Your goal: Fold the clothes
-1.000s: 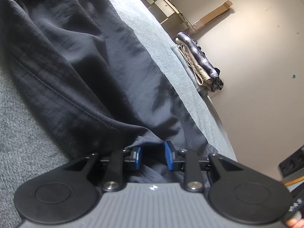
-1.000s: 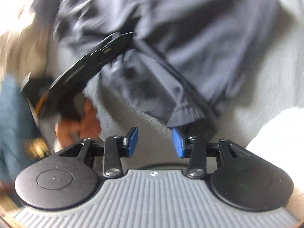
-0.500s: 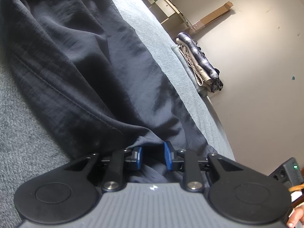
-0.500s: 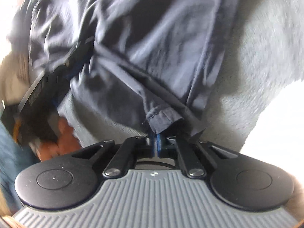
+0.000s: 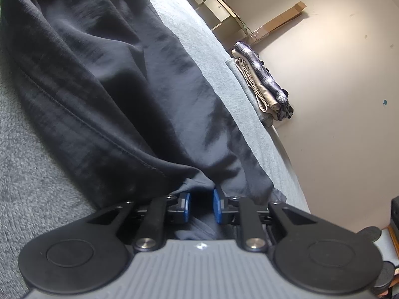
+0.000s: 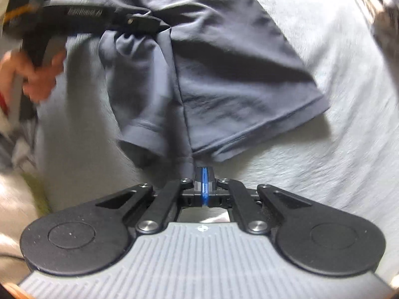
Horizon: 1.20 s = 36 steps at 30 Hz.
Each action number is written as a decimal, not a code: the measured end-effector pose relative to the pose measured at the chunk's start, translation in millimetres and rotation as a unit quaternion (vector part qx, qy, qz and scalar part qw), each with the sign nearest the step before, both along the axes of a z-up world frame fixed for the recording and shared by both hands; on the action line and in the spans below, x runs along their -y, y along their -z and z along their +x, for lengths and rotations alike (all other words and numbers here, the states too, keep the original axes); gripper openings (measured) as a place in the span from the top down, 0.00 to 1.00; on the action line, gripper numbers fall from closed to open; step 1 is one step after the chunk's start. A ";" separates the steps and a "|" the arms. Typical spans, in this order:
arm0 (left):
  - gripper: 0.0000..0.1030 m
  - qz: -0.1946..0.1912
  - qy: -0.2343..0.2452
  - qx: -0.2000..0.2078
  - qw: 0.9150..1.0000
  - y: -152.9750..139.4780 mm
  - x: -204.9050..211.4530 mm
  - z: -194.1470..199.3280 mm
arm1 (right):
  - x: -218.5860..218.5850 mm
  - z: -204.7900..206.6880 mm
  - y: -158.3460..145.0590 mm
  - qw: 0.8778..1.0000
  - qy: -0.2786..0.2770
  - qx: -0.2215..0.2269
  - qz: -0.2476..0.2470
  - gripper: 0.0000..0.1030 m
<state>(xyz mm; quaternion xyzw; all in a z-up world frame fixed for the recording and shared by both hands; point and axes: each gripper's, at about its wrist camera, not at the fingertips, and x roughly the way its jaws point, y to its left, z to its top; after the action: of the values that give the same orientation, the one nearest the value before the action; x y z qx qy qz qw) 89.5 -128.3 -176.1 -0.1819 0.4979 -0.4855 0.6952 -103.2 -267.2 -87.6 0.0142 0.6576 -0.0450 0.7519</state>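
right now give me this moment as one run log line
step: fold clothes | left gripper: shut on dark shirt | right gripper: shut on shirt corner | surface: grey blanket | nearby: folded clothes pile

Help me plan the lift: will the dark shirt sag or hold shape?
Probably floppy: the dark shirt bunches into creases where the left gripper pinches it. Likely light: it lies thin and wrinkled on the grey blanket.

garment (image 6: 224, 57) on blanket (image 6: 336, 149); folded stack (image 5: 264, 84) beyond
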 end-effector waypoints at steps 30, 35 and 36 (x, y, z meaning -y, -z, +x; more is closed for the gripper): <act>0.54 -0.084 0.020 0.071 0.994 -52.7 -33.8 -6.1 | 61.0 21.2 37.0 0.956 0.157 -0.006 0.247 0.88; 0.48 -0.067 0.102 0.144 0.982 -75.5 -26.7 -32.6 | 54.4 27.4 13.3 0.969 0.113 0.035 0.219 0.97; 0.48 -0.063 0.115 0.153 0.979 -77.8 -25.3 -38.1 | 53.1 29.2 7.4 0.971 0.104 0.045 0.212 0.97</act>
<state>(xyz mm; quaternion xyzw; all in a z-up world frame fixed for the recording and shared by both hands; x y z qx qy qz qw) 51.4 -102.9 -98.3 -0.0908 0.3715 -0.6150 0.6896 -73.9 -320.2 -95.0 0.2436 0.6124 0.0184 0.7519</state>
